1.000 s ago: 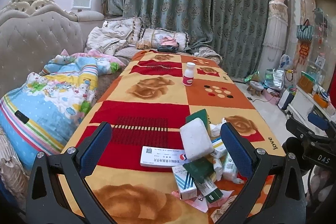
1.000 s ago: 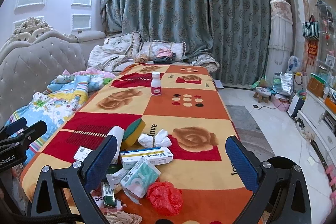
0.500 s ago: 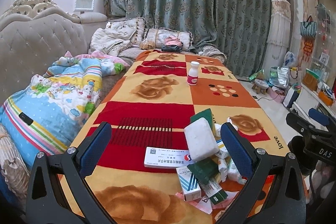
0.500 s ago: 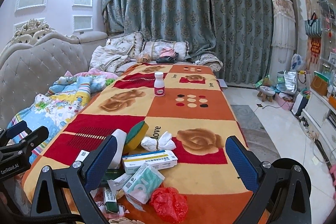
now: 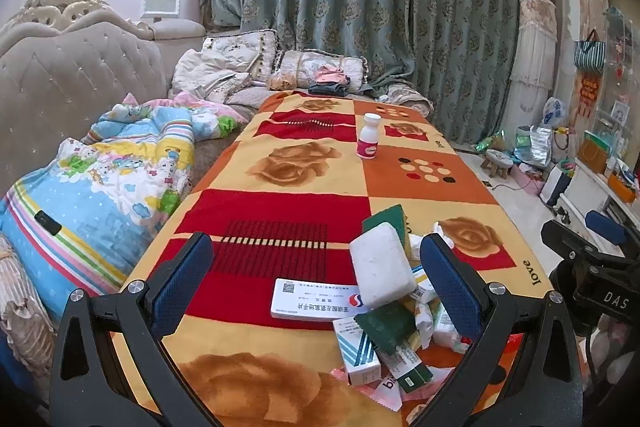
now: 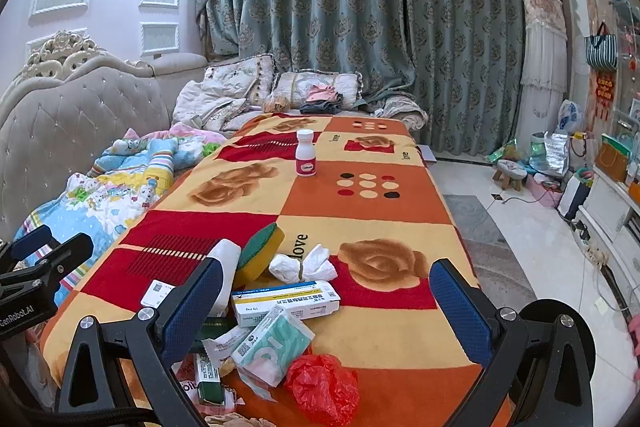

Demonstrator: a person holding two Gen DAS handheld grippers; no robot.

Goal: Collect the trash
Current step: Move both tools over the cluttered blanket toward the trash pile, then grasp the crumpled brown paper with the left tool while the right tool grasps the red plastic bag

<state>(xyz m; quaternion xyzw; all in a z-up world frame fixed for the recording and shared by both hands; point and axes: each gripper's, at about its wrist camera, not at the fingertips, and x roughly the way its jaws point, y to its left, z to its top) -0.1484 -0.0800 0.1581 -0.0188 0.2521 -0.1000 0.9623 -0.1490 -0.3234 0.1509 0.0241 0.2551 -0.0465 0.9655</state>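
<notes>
Both grippers hover over the near end of a long table covered by a patterned blanket (image 6: 372, 199); the word "love" is woven into the blanket in several places. The left gripper (image 5: 316, 275) has its jaws spread wide and grips nothing. The right gripper (image 6: 326, 301) is likewise wide open and empty.

The trash lies in a heap at the near end of the blanket. Legible writing is limited: the long white medicine box (image 6: 286, 301) with a blue and yellow stripe reads "10 mg" plus Chinese text too small to read. A flat white card-like box (image 5: 316, 301) carries a QR code and a red-blue logo. The white pill bottle (image 6: 306, 153) with a pink label stands upright alone, far up the blanket from the heap; its label text is illegible.

The right wrist view alone shows the crumpled red plastic bag (image 6: 324, 385), the teal-and-white tissue pack (image 6: 274, 341) and the wadded white tissue (image 6: 304, 263) beyond the long box. It also shows "GenRobot.AI" on the left gripper's body. The left wrist view shows the white sponge block (image 5: 382, 269) face-on, leaning over the green-and-yellow scouring sponge (image 5: 394, 221), and reads "DAS" on the right gripper's body.
</notes>
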